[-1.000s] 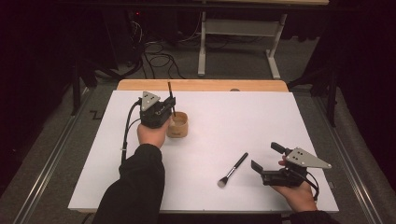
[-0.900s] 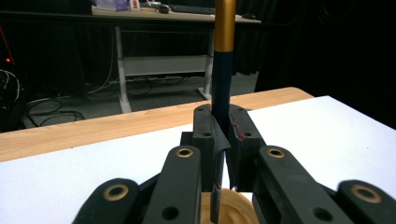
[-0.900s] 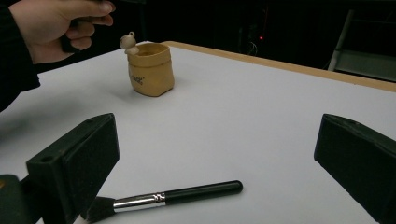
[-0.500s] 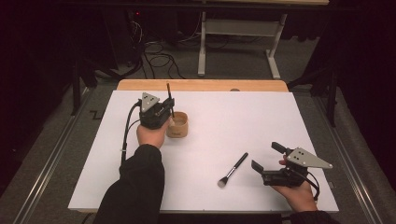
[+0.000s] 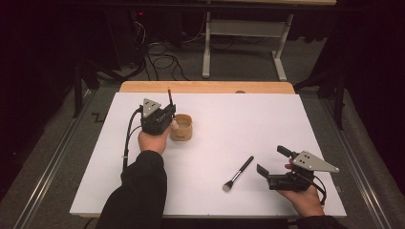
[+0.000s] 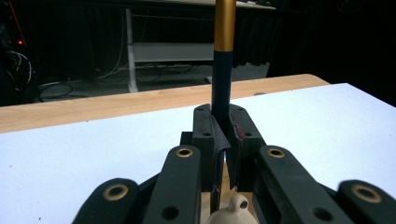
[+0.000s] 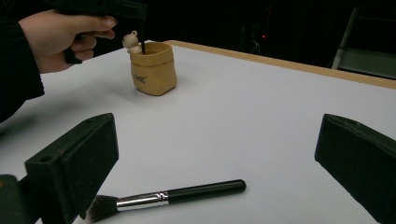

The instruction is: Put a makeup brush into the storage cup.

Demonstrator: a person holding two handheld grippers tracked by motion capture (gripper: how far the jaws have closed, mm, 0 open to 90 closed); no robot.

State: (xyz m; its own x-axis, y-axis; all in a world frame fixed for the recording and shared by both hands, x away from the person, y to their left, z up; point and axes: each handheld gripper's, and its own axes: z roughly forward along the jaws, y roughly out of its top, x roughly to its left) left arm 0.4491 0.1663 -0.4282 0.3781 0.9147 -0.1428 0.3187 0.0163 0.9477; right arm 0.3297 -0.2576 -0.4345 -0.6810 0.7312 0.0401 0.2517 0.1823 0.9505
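Note:
My left gripper (image 5: 168, 116) is shut on the dark handle of a brush (image 5: 169, 95) and holds it upright, with its lower end inside a small tan pot (image 5: 182, 129). In the left gripper view the pads (image 6: 205, 135) clamp that handle (image 6: 221, 79), whose gold band rises above them. A little bear figure (image 7: 130, 41) perches on the pot (image 7: 153, 70) rim. A black makeup brush (image 5: 239, 173) lies flat on the white table (image 5: 229, 114), bristles toward me. My right gripper (image 5: 273, 161) rests just right of it, wide open and holding nothing; its jaws flank the brush (image 7: 163, 197).
A wooden strip (image 5: 205, 87) runs along the table's far edge. Beyond it stand a metal table frame (image 5: 243, 43) and loose cables (image 5: 162, 59) on the floor. The table's right and far parts are bare white surface.
The left gripper and its upright brush have shifted very slightly down and to the left over the pot. The right gripper and the lying brush have stayed put.

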